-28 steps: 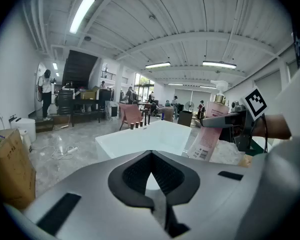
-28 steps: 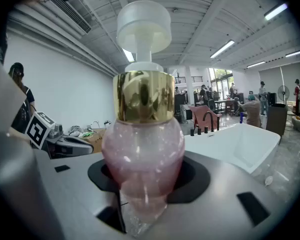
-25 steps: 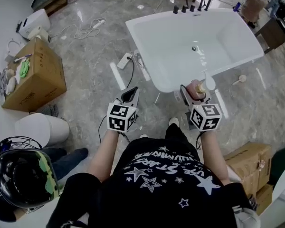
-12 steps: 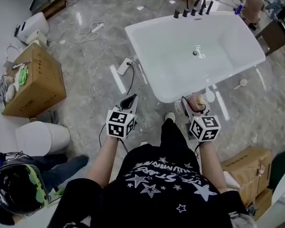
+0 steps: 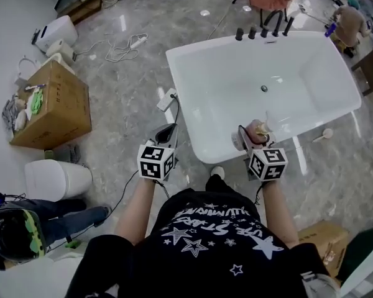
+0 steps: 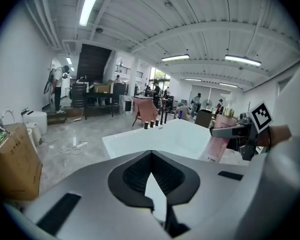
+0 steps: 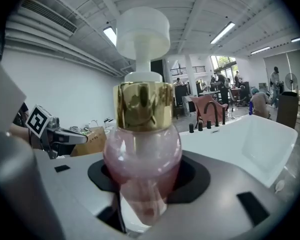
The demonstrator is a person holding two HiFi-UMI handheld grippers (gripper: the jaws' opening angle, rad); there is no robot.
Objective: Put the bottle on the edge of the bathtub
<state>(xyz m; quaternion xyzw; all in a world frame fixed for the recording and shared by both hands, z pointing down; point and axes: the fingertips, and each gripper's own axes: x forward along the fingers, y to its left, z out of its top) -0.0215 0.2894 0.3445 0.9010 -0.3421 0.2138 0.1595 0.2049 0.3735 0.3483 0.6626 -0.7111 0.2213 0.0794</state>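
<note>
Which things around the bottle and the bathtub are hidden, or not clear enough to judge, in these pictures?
- Base of the bottle: in the right gripper view it is sunk between the fingers. In the head view the right gripper covers it.
- Near edge of the bathtub under the bottle: in the head view that gripper hides it, so contact cannot be told.
- Print on the bottle: too small in the left gripper view.

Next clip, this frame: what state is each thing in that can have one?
bottle: upright, gripped, by the bathtub's near edge, not yet set down.
right gripper: closed on the bottle.
left gripper: jaws together, nothing between them.
bathtub: empty, no water visible.
</note>
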